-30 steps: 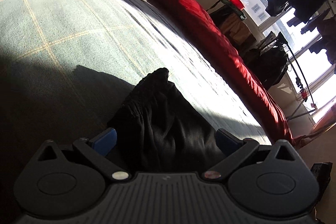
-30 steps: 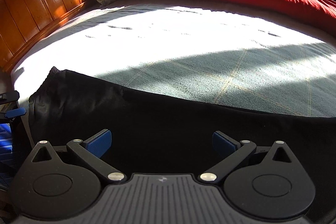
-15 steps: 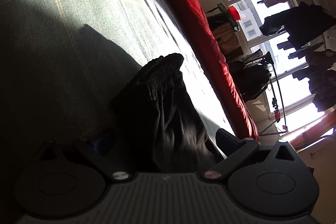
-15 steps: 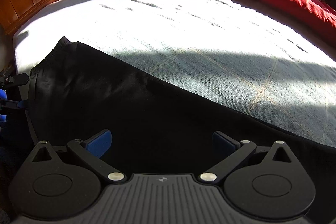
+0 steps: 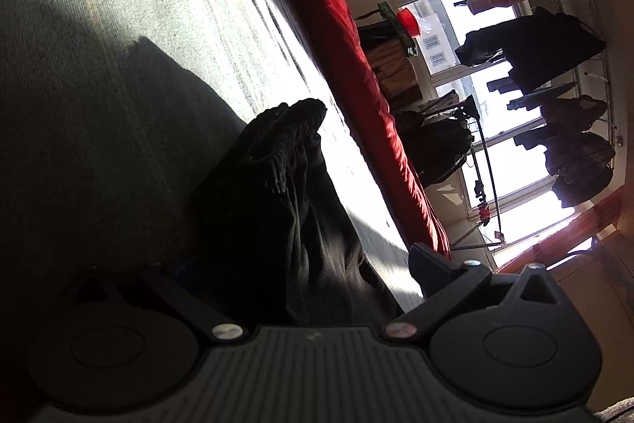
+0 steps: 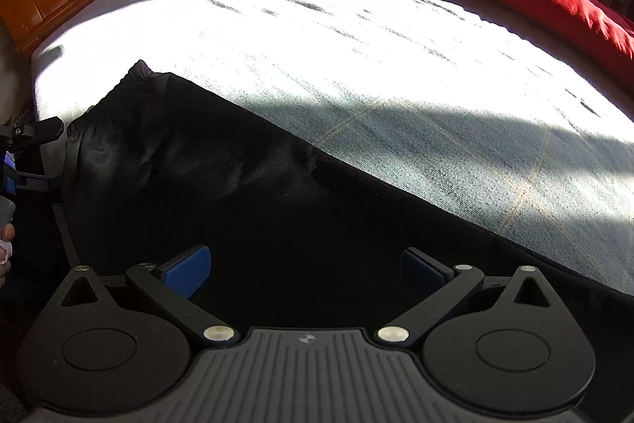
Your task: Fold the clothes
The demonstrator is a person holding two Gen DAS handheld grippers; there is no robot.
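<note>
L tongs [image 5: 305, 264] apart – black garment [image 6: 237, 193] between | R tongs [image 6: 305, 264] apart – over it

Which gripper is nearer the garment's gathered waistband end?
Left. The left gripper straddles the black garment right at its waistband; the right gripper sits farther along the fabric.

Garment: black garment [image 6: 245, 193], gathered elastic edge [image 5: 285, 129]
Pose: spread flat along near side of bed, one end bunched
</note>
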